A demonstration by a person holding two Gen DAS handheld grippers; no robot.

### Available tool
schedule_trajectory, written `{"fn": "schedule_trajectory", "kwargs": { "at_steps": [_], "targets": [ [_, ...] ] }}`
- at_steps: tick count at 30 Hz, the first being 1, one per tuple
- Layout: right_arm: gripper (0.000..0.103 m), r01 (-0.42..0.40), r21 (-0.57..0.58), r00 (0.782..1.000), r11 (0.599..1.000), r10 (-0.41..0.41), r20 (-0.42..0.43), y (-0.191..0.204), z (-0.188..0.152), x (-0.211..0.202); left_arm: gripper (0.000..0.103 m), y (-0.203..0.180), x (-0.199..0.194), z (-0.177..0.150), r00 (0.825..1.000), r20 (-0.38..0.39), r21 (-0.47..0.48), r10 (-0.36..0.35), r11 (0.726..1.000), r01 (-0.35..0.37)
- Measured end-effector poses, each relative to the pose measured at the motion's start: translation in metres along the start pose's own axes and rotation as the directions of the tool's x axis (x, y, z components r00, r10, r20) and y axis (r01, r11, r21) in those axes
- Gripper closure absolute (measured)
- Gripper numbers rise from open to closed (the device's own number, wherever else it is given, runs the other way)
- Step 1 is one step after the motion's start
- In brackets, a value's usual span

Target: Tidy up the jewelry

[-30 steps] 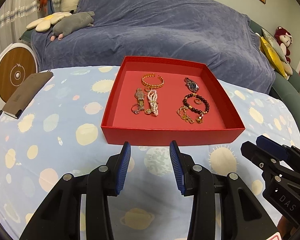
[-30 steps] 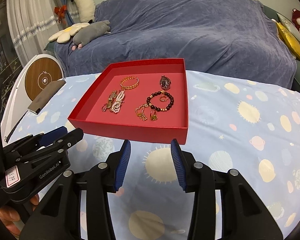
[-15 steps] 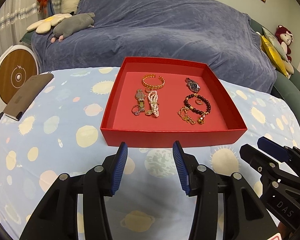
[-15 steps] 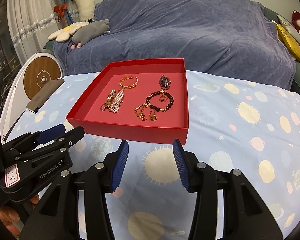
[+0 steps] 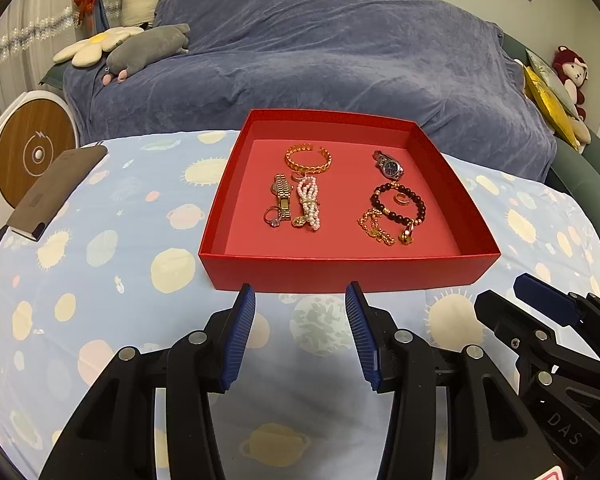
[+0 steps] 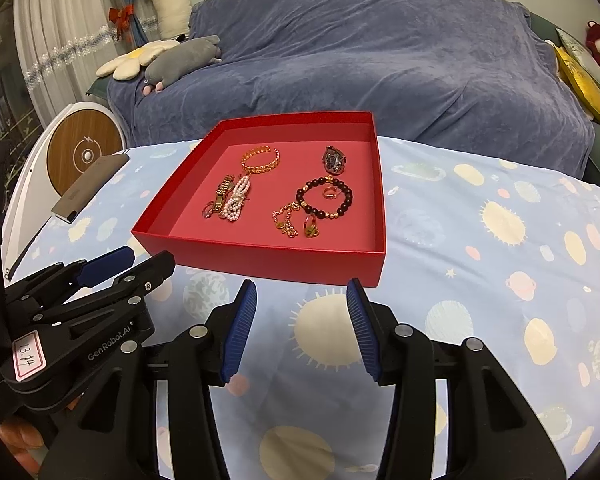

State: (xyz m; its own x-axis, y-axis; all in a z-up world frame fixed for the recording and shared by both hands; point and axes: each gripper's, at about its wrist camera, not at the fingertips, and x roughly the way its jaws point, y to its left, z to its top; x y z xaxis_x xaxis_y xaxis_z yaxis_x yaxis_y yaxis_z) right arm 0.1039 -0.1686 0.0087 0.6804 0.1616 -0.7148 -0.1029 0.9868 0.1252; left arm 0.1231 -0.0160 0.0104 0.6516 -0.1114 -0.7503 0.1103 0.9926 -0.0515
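Observation:
A shallow red box (image 5: 348,272) (image 6: 276,260) sits on the planet-print cloth just beyond both grippers. In it lie a gold bangle (image 5: 308,160), a gold watch (image 5: 283,198), a pearl bracelet (image 5: 309,204) and a small ring (image 5: 272,216) on the left. On the right are a silver watch (image 5: 388,166), a dark bead bracelet (image 5: 398,204) and a gold chain (image 5: 376,228). My left gripper (image 5: 300,292) hovers open before the box's front wall, empty. My right gripper (image 6: 303,286) is beside it, its jaws opening with nothing between them.
A brown flat case (image 5: 60,188) lies at the table's left edge, next to a round white and wood device (image 5: 32,156). Behind the table stands a sofa under a blue cover (image 5: 320,60) with plush toys (image 5: 140,44). The right gripper (image 5: 512,300) shows beside the left.
The jaws of both grippers stand a little wider apart than before. Neither hand has shifted, and the jewelry lies as it did.

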Motion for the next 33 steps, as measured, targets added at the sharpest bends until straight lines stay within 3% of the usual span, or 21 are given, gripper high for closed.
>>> {"fn": "schedule_trajectory", "kwargs": {
  "at_steps": [33],
  "targets": [
    [0.038,0.044,0.008,0.999,0.999,-0.044,-0.002,-0.0016,-0.0012,0.0033,0.046,-0.0042,0.0016,-0.0041,0.999,0.012,0.023,0.052,0.998,-0.052]
  ]
}}
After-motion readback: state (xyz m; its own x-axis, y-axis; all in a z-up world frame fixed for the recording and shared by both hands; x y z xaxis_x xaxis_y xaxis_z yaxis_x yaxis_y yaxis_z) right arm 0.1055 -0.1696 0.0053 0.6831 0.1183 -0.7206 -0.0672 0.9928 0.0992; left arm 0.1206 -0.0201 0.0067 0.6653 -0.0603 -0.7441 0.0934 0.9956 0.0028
